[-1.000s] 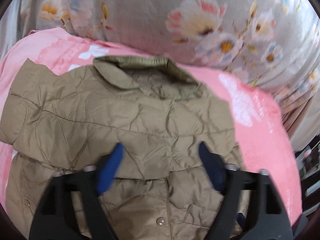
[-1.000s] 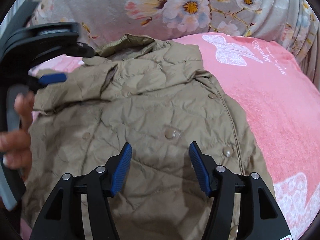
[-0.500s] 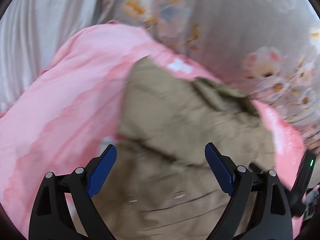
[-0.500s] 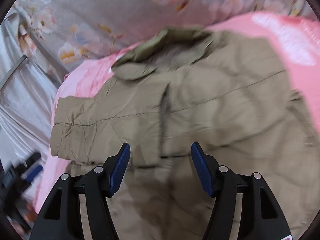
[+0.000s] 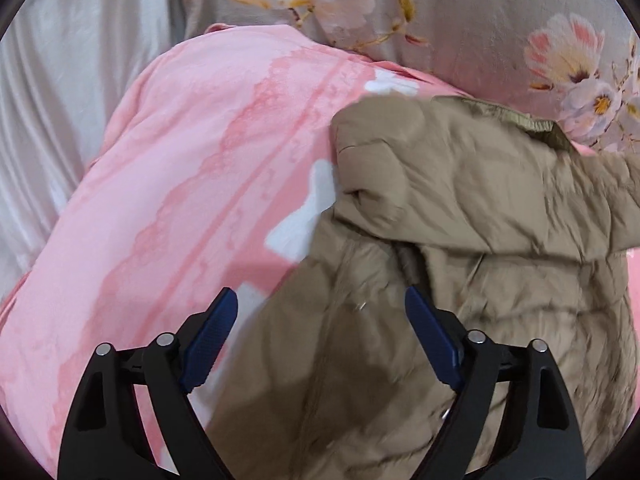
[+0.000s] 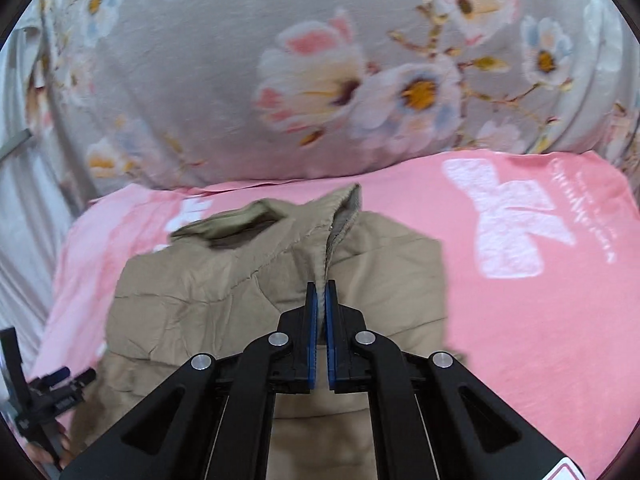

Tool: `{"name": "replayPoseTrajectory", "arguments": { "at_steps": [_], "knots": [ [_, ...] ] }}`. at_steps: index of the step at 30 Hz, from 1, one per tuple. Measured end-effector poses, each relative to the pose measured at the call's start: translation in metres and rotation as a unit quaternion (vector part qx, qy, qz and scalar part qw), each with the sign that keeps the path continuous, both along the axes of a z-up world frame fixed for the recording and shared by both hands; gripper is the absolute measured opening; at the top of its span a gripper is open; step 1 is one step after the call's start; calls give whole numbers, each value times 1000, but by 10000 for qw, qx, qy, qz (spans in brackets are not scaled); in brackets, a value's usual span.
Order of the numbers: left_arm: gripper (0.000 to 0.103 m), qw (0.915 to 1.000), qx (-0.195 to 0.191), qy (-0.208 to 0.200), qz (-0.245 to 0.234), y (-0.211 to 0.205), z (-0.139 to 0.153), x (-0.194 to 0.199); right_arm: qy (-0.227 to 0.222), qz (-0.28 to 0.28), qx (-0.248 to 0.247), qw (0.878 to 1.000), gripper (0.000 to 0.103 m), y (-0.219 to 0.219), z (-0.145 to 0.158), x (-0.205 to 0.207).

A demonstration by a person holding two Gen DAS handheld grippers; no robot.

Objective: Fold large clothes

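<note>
Tan quilted jacket (image 6: 248, 304) lying crumpled on pink blanket (image 6: 540, 320); right claw (image 6: 320, 292) pinching its raised fabric fold, left claw (image 5: 320, 320) closing, gripping nothing.

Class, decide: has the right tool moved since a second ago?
Yes. The right tool has shut on the jacket and risen toward the floral quilt.

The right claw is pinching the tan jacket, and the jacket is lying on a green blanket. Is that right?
Almost. The right claw is shut on a fold of the tan jacket, but the blanket under it is pink with white shapes, not green. The right wrist view shows it, and the left wrist view shows the same pink blanket.
</note>
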State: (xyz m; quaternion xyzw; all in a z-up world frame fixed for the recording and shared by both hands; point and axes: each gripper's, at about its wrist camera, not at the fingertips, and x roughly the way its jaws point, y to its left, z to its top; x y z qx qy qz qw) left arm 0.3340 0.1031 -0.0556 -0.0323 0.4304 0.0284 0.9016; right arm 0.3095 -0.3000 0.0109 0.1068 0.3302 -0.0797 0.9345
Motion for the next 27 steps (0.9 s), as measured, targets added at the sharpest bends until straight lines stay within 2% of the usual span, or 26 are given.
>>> {"name": "replayPoseTrajectory", "arguments": {
  "at_steps": [3,6,8,10,12,13,15,18,22,27],
  "knots": [
    [76,9993,-375,56,1,-2,1,16,178,-92,-84,9998,3,-17,-11,-1],
    [76,9961,-880,13,103,1,8,28,423,-68,-106,9990,3,-24,-32,-2],
    [76,9941,-1061,-62,215,0,14,37,571,-55,-126,9983,3,-22,-47,-1],
    [76,9950,-963,-34,261,-9,13,50,728,-21,-122,9973,3,-20,-66,-3],
    [75,9971,-703,34,303,-18,7,62,865,-23,-25,9962,3,-20,-83,-4],
    [70,9980,-545,65,314,-23,2,66,902,-22,14,9959,3,-20,-89,-5],
    [69,9990,-266,115,326,-28,-10,71,930,3,105,9956,3,-20,-97,-10],
    [71,9991,-188,119,357,-28,-23,68,944,63,199,9953,3,-18,-103,-19],
    [72,9991,-155,140,356,-26,-36,65,1059,97,85,9943,3,-13,-113,-21],
    [72,9987,398,45,321,-40,-43,63,1141,90,-4,9934,3,-11,-119,-17]
  ]
}}
